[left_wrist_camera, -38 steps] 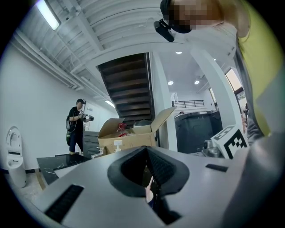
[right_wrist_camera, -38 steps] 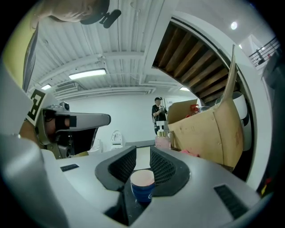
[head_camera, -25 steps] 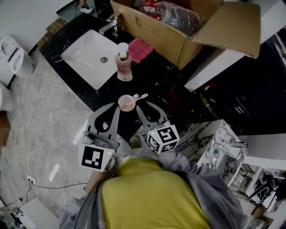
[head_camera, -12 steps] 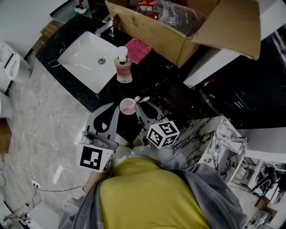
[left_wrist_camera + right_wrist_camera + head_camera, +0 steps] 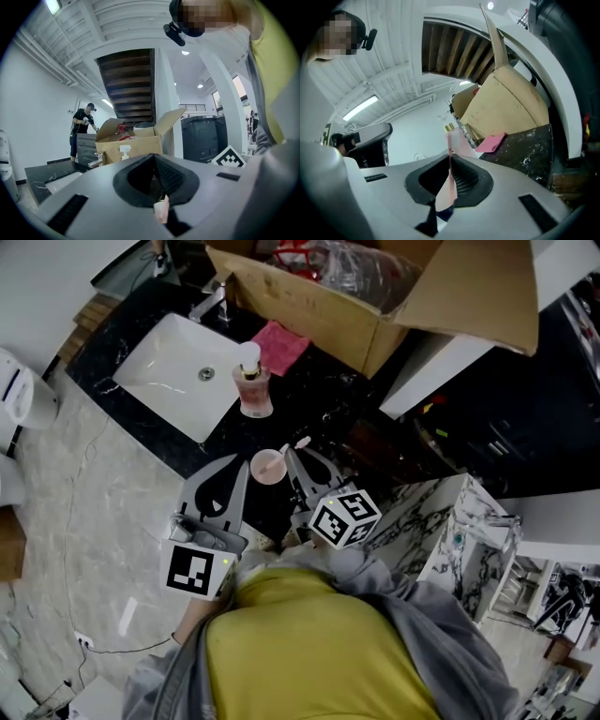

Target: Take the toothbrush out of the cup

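Gripping the pink cup (image 5: 268,467) by its near-left rim, the left tool (image 5: 246,469) has its jaws pressed together on the cup wall; a sliver of pink shows between them in the left gripper view. The right tool (image 5: 294,463), just right of the cup, is clamped tight on the handle of the pink toothbrush (image 5: 292,447). The brush leans over the cup's right rim, its bristle head up and outside and its lower end inside the cup. Whether the cup rests on the black marble desk (image 5: 314,399) cannot be told. Just beyond the cup stands a pink pump bottle (image 5: 253,392). Farther beyond the cup are a white sink (image 5: 159,381), a pink cloth (image 5: 278,346) and an open cardboard box (image 5: 319,310)
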